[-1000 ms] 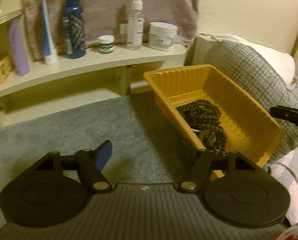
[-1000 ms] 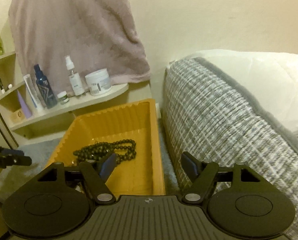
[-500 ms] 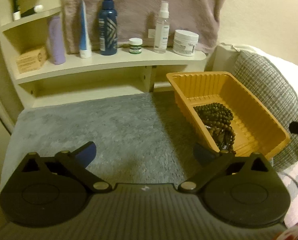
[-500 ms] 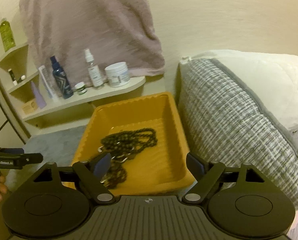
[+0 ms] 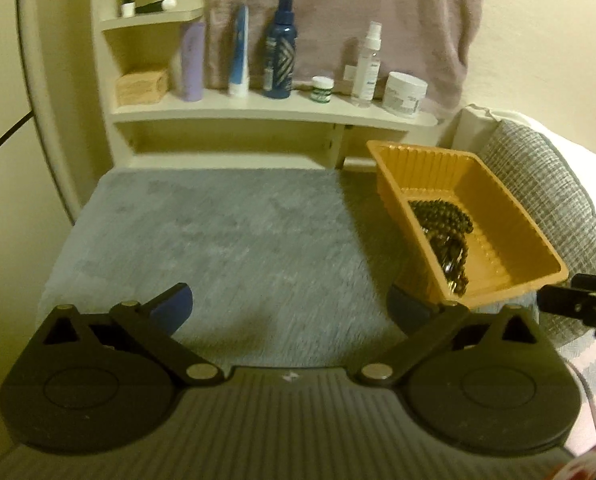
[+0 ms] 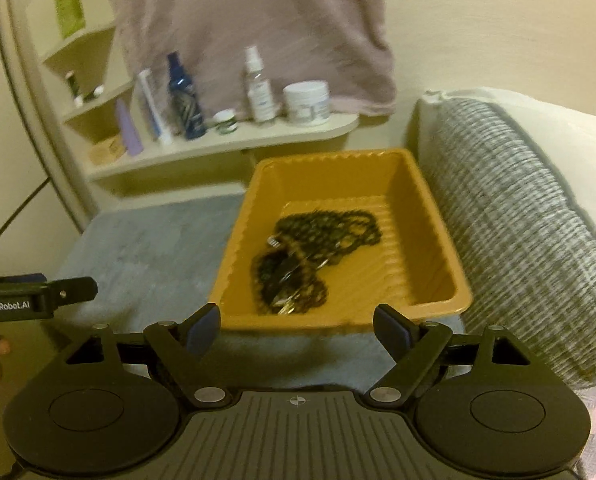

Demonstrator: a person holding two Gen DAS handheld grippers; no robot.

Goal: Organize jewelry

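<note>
Beaded jewelry lies heaped in the orange tray on the grey surface; left hand-held gripper spread wide, empty; right hand-held gripper spread, empty, just short of the tray; deposit step looks complete; next: find any remaining pieces.

Lighting is dim and warm yellow in both views. The orange tray casts a soft shadow leftward onto the grey mat. Motion blur smears the shelf bottles. Fisheye distortion bends edges; corners are vignetted black.
</note>
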